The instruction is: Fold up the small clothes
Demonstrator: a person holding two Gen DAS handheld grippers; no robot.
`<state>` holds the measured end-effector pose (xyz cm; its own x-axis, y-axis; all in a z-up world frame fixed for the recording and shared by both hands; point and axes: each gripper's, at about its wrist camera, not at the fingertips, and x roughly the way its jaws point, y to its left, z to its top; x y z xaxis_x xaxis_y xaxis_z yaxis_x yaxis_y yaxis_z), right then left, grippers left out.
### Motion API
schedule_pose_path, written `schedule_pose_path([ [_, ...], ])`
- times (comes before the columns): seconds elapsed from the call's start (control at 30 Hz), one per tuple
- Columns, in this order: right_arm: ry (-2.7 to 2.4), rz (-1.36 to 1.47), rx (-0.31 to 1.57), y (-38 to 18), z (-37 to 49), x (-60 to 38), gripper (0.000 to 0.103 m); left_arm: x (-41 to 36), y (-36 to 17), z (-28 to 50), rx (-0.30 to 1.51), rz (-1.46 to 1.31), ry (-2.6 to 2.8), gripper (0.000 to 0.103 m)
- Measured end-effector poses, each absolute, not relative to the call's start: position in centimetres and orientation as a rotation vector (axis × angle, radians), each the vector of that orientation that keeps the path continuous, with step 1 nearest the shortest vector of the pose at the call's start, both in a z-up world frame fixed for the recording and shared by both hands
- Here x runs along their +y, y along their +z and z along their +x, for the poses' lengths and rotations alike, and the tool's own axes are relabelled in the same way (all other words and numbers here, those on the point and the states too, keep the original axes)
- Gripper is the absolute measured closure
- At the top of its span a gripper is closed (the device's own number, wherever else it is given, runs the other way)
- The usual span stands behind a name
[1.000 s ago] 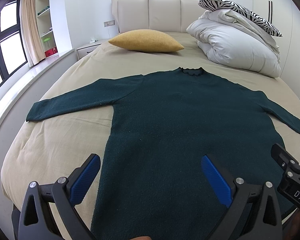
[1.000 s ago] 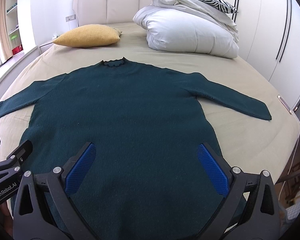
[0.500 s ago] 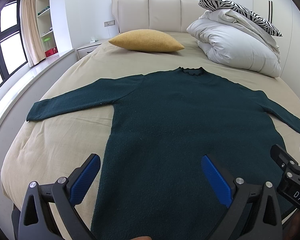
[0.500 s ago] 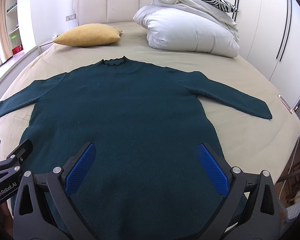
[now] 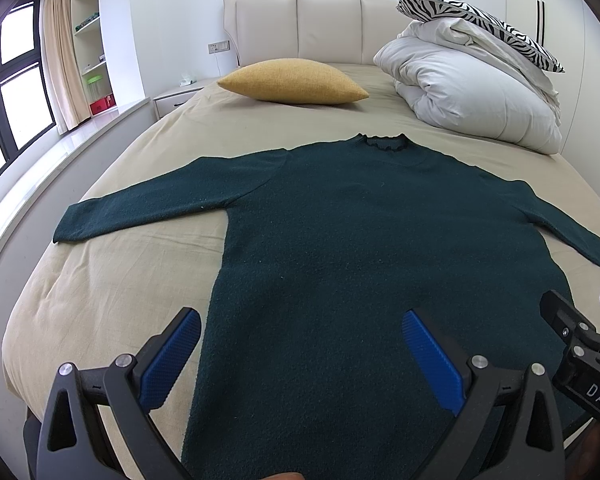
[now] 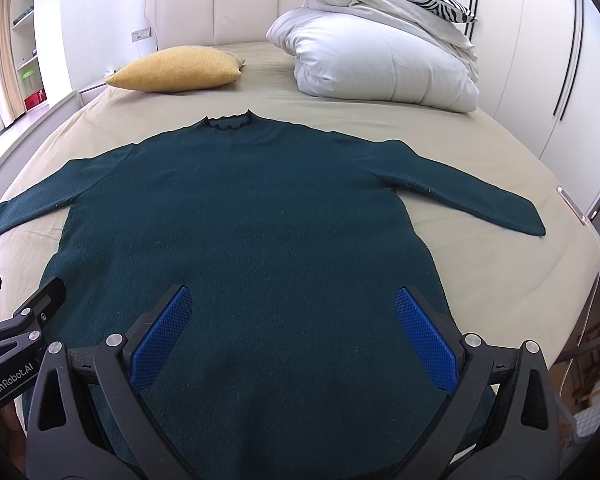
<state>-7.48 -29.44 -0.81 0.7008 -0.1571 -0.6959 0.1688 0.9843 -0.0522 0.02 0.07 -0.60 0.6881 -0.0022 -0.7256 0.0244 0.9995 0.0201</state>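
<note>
A dark green sweater lies flat on the beige bed, neck toward twelve o'clock and both sleeves spread out to nine and three. The left gripper hovers over its hem with jaws spread wide, holding nothing. The right gripper is equally wide open and empty above the lower body, though how near the cloth it sits is hard to judge. A yellow pillow rests at eleven o'clock, a white duvet at one.
</note>
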Motion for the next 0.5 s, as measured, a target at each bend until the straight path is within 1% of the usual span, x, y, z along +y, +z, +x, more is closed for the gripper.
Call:
schedule_pose_path([
  [0.5,-0.181,0.016,0.777,-0.78,-7.46,-29.37,0.000,0.04,-0.60,0.02,0.812,0.028,-0.015,0.000],
])
